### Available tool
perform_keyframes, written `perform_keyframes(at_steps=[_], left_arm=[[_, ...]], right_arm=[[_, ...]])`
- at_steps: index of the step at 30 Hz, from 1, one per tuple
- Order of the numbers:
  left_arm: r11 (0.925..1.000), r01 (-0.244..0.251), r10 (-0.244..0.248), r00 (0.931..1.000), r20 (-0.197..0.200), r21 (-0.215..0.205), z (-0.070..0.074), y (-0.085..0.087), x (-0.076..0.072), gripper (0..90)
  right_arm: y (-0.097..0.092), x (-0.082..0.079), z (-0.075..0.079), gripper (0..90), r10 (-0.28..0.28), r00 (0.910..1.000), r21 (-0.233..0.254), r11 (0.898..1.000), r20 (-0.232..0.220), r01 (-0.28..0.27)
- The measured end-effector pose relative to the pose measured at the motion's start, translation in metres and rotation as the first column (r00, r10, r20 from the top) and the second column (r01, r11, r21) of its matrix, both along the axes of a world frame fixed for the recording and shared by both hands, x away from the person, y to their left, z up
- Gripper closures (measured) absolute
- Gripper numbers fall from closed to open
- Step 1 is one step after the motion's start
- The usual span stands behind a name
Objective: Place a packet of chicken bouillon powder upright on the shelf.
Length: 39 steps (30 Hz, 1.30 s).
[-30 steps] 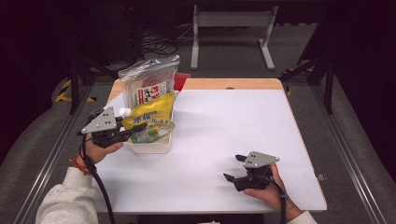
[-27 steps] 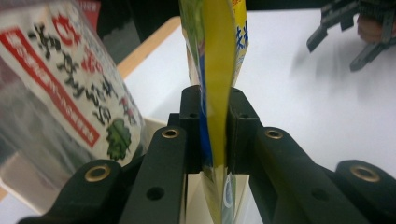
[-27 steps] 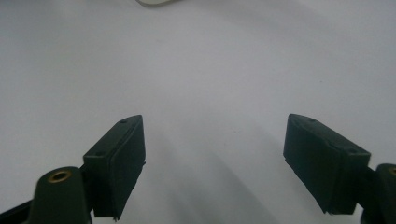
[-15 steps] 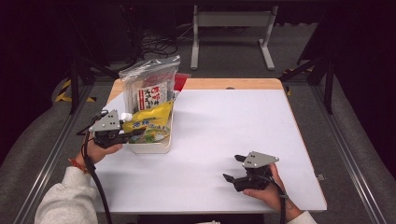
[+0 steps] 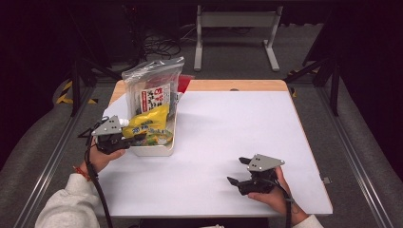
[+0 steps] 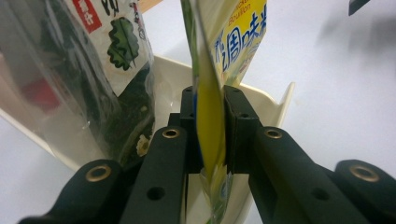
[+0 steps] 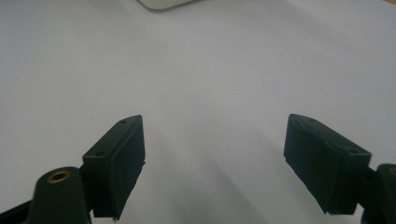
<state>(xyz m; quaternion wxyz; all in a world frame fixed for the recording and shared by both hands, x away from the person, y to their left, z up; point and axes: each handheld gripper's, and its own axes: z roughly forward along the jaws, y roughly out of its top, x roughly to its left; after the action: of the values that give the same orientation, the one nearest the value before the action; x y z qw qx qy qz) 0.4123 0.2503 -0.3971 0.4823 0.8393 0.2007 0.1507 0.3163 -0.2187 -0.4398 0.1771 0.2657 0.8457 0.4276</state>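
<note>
in the cream bin (image 5: 157, 150) on the white table (image 5: 228, 137): 1 yellow pouch (image 5: 148, 121), 1 green packet (image 5: 159, 137) under it, 1 clear seaweed bag (image 5: 154, 92) at the bin's far end, 1 red packet (image 5: 184, 83) behind it; 2 grippers, 1 left of the bin (image 5: 124, 138), 1 well to its right (image 5: 237, 175)

Lab — white test table (image 5: 228, 142), metal frame rails (image 5: 351, 147)

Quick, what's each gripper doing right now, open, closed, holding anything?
Left gripper: shut on the yellow pouch, over the white bin.
Right gripper: open, holding nothing, above the table.
</note>
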Motion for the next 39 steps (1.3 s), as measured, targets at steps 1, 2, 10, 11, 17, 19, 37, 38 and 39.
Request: perform_keyframes(at_steps=[1,2,10,11,17,19,37,38,39], left_arm=[[1.0,-0.002,0.002,1.0,0.001,-0.003,-0.001,0.0,0.0,80.2],[1.0,-0.005,0.005,1.0,0.001,-0.004,-0.001,0.0,0.0,80.2],[0.9987,-0.044,0.043,0.999,-0.004,-0.028,-0.005,0.002,-0.001,79.7],[0.9979,-0.055,0.055,0.9985,-0.006,-0.033,-0.006,0.002,-0.001,79.7],[0.9944,-0.096,0.097,0.9953,0.009,-0.042,-0.008,0.0,-0.007,76.7],[0.9938,-0.101,0.101,0.9948,0.009,-0.048,-0.008,0.0,-0.008,75.7],[0.9724,-0.202,0.209,0.9767,0.05,-0.117,-0.006,0.014,-0.034,57.1],[0.9706,-0.212,0.219,0.9742,0.054,-0.114,-0.006,0.013,-0.036,55.6],[0.9706,-0.212,0.219,0.9742,0.054,-0.114,-0.006,0.013,-0.036,53.1]], right_arm=[[0.0,0.0,0.0,20.4,0.001,1.0,0.0,1.0,0.001,-0.001],[0.0,0.0,0.0,20.4,0.002,1.0,0.0,1.0,0.002,-0.002],[0.001,0.0,0.0,20.4,0.004,1.0,-0.005,1.0,0.006,-0.004],[0.001,0.0,0.0,20.4,0.004,1.0,-0.005,1.0,0.006,-0.004],[0.0,0.0,0.001,20.4,0.003,1.0,-0.005,1.0,0.008,-0.003],[0.0,0.0,0.001,20.4,0.002,0.9999,-0.007,1.0,0.012,-0.002],[-0.004,0.0,0.004,20.4,-0.008,0.9997,-0.003,1.0,0.023,0.008],[-0.004,0.0,0.004,20.4,-0.008,0.9997,-0.002,1.0,0.022,0.008],[-0.004,0.0,0.004,20.4,-0.008,0.9997,-0.002,1.0,0.022,0.008]])
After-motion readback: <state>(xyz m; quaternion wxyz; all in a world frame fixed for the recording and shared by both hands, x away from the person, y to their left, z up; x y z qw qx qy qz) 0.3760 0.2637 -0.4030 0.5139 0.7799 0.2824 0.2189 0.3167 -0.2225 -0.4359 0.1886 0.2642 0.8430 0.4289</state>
